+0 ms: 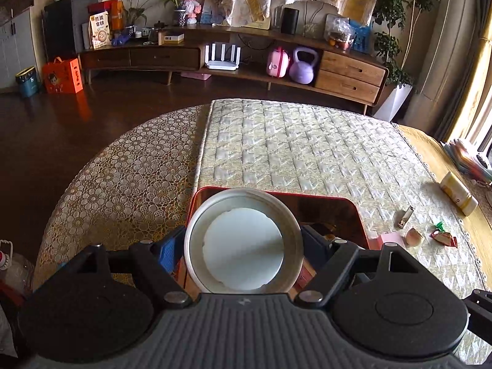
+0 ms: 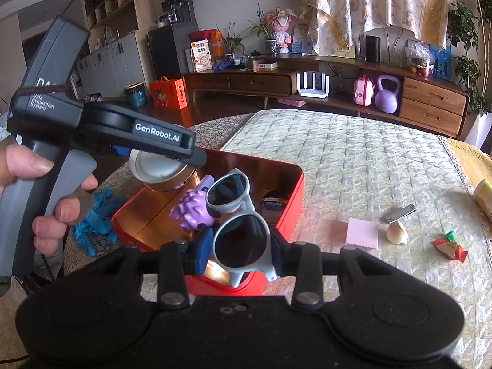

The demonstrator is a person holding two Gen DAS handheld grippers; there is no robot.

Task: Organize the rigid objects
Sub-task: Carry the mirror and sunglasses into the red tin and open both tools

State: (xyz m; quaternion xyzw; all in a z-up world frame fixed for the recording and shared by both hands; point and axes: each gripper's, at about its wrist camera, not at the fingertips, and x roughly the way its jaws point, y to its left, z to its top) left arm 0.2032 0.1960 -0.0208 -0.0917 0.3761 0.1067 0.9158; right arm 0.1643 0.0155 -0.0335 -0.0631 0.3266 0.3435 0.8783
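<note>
The right hand-held gripper (image 2: 238, 253) pinches a pair of grey sunglasses (image 2: 238, 215) by one dark lens, above the near edge of the red tin box (image 2: 286, 203) on the bench (image 2: 369, 169). The left hand-held gripper (image 1: 244, 243), gripped by a hand (image 2: 46, 190), clamps a round tin (image 1: 244, 243), mouth toward its camera, over the box's far left corner. A purple toy (image 2: 195, 207) lies inside the box. Right of it lie a pink notepad (image 2: 362, 233), a nail clipper (image 2: 398, 212) and a wrapped candy (image 2: 449, 247).
</note>
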